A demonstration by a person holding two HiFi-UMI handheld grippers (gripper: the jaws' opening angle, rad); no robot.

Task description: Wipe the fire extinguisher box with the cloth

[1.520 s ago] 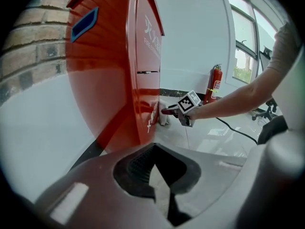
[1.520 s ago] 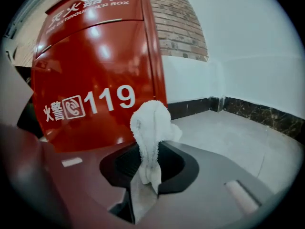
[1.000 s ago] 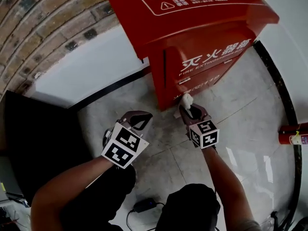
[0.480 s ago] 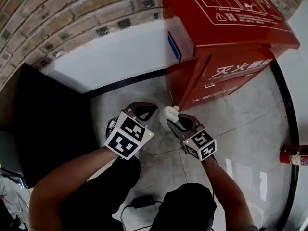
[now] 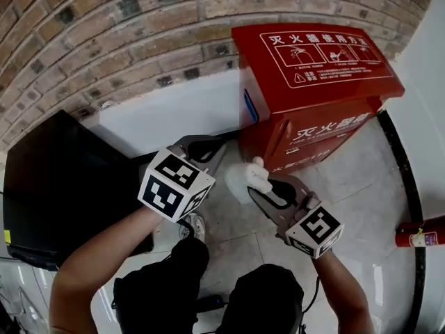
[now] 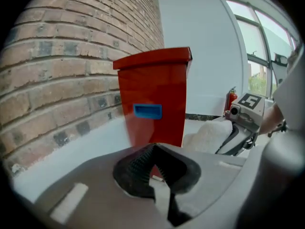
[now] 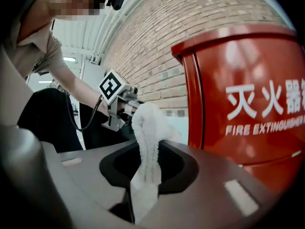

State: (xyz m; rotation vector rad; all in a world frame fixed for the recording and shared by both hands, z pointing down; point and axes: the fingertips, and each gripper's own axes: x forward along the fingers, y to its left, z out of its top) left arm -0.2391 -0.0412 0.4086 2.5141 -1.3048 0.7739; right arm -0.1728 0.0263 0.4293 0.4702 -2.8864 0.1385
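The red fire extinguisher box (image 5: 313,82) stands against the brick wall, with white lettering on its front (image 7: 248,104) and a blue handle recess on its side (image 6: 152,89). My right gripper (image 5: 268,186) is shut on a white fluffy cloth (image 5: 243,178). The cloth sticks up out of its jaws (image 7: 147,128) and hangs in the air, left of the box's front corner and apart from it. My left gripper (image 5: 201,148) is raised beside it with its jaws closed on nothing (image 6: 155,149). It points at the box's side.
A brick wall (image 5: 139,33) with a white base strip (image 5: 174,110) runs behind the box. A black cabinet (image 5: 55,186) stands at the left. A red extinguisher (image 5: 417,235) lies on the tiled floor at the right. My knees are below the grippers.
Both grippers have risen. The right one has carried the cloth up and left, away from the low front of the box. The head view has tilted up toward the wall.
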